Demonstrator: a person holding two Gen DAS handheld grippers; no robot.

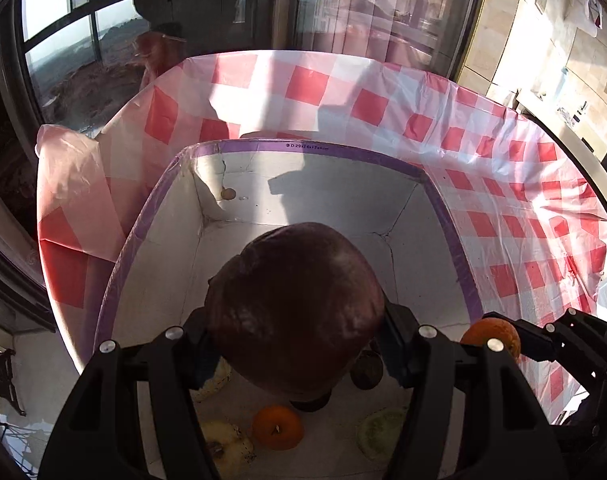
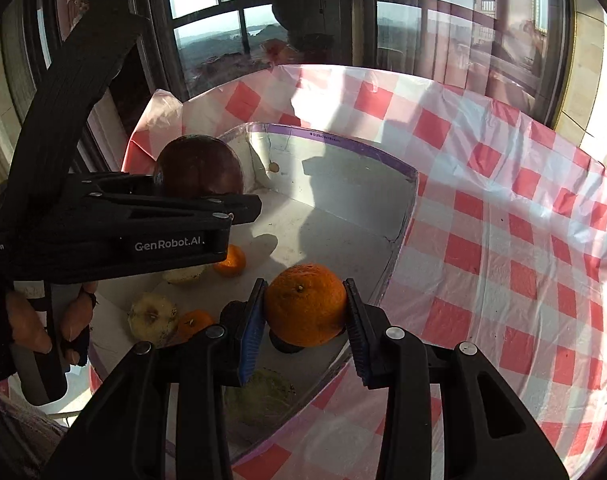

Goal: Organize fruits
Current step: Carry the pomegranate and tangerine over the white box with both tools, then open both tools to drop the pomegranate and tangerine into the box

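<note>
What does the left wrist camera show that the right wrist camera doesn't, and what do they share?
Only the left wrist view: the dark red apple from behind, filling the left hand-held gripper.
Only the right wrist view: the person's hand on the left handle, and the orange clamped squarely in the right hand-held gripper.
Both: the purple-rimmed box holding fruit, on the red checked cloth.
</note>
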